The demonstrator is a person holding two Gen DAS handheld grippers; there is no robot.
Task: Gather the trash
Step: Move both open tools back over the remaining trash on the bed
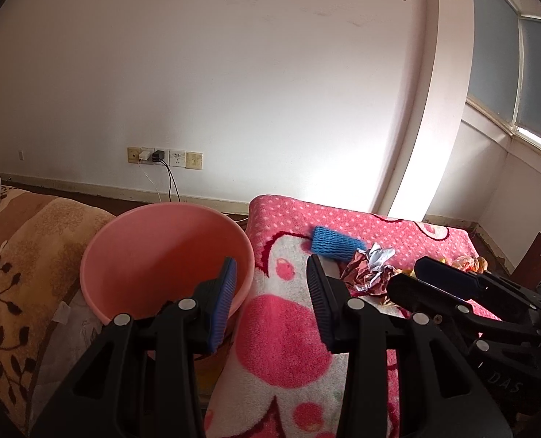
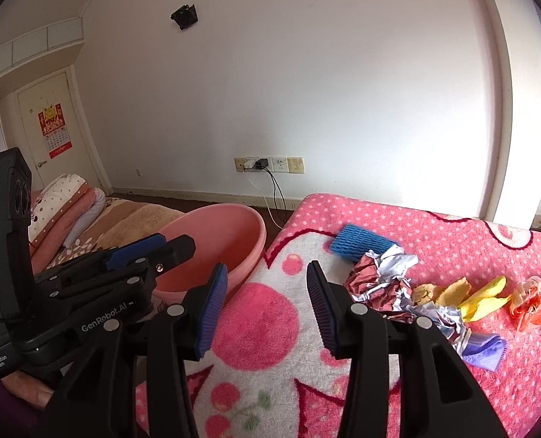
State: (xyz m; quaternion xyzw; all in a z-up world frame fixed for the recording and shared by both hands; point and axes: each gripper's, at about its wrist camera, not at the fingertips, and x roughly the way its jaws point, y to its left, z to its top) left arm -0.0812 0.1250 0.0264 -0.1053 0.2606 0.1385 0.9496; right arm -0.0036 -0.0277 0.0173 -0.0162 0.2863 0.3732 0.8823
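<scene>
A pink plastic basin [image 1: 161, 252] [image 2: 219, 248] stands beside the pink spotted blanket [image 1: 281, 332] [image 2: 452, 241]. On the blanket lie a blue foam net sleeve [image 1: 334, 244] [image 2: 361, 242], crumpled foil and pink wrappers [image 1: 368, 270] [image 2: 379, 281], yellow peels [image 2: 478, 297], an orange wrapper [image 2: 529, 303] and a purple scrap [image 2: 485, 352]. My left gripper [image 1: 270, 273] is open and empty, spanning the basin's rim and the blanket's edge. My right gripper [image 2: 266, 273] is open and empty above the blanket, left of the trash. It also shows at right in the left wrist view [image 1: 409, 273].
A brown floral bedspread [image 1: 15, 266] with folded quilts [image 2: 66, 208] lies to the left. Wall sockets with plugged chargers and cables [image 1: 161, 157] sit low on the white wall. A window [image 1: 525, 73] is at the right. A door with a red calendar [image 2: 55, 131] is far left.
</scene>
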